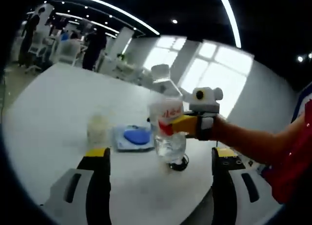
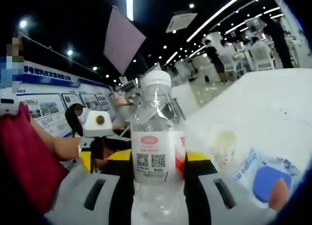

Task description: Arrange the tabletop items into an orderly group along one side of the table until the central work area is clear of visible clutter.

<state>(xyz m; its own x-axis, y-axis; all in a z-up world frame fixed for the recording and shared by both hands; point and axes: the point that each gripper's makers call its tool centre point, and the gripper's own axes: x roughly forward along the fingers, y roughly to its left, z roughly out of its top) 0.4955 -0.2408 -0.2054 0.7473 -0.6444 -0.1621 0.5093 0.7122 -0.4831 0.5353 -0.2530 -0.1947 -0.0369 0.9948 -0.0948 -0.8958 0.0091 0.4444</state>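
1. The water bottle (image 2: 157, 152) is hiding the right gripper's jaw tips.
2. The blue-printed packet (image 2: 265, 178), right of the bottle, is getting cut off by the view's edge.
3. The bottle's label text is blurring beyond reading.

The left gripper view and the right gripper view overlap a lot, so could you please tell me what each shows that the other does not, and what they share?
Left gripper view alone: bright windows behind the table and a small dark object under the raised bottle.

Right gripper view alone: the bottle's QR-code label and wall posters.

Shared: the water bottle clamped in the right gripper, the open left gripper, a small cloudy cup, a packet with a blue patch and the white table.
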